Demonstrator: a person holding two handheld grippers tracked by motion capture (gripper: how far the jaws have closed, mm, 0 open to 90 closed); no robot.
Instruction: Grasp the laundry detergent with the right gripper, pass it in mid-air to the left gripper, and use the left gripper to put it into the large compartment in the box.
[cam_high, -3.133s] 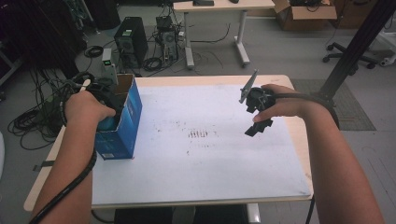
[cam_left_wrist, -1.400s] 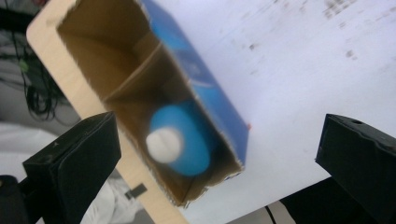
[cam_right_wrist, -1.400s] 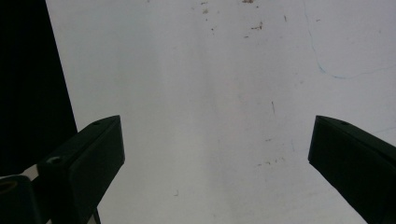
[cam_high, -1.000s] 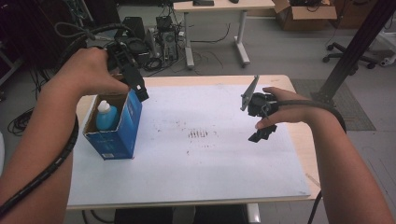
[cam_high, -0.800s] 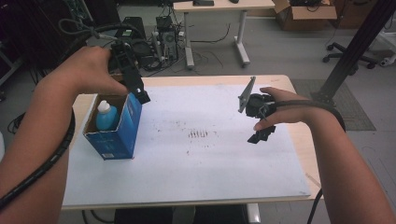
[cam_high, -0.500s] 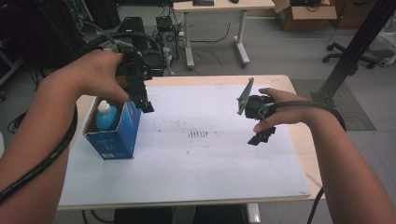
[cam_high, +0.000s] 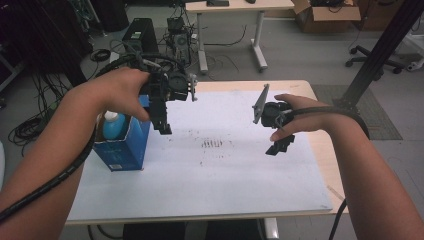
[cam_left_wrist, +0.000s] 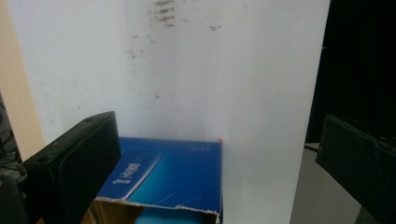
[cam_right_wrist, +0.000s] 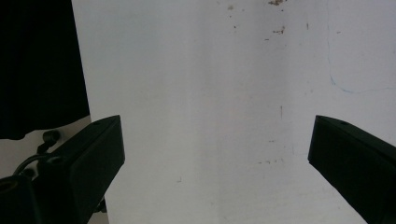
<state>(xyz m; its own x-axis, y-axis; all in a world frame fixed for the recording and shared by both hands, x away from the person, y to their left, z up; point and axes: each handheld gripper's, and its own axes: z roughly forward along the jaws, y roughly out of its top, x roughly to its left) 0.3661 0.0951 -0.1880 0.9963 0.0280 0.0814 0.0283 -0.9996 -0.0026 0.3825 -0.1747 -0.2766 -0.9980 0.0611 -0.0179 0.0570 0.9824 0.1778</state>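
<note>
High view: left gripper (cam_high: 164, 127) just right of the blue box (cam_high: 122, 145), jaws wide, empty; bottle (cam_high: 113, 126) standing inside the box. Right gripper (cam_high: 280, 146) well right, jaws wide (idle). Best lowered straight, clearing the torn rim.

I see bare forearms, no sleeves, each hand gripping a black handheld tool. My left gripper (cam_high: 162, 127) trails a thick black ribbed cable along the arm; my right gripper (cam_high: 280, 145) carries a grey three-cornered plate and a thinner black cable. Both have blocky, matte-black, flat-faced jaws.
</note>
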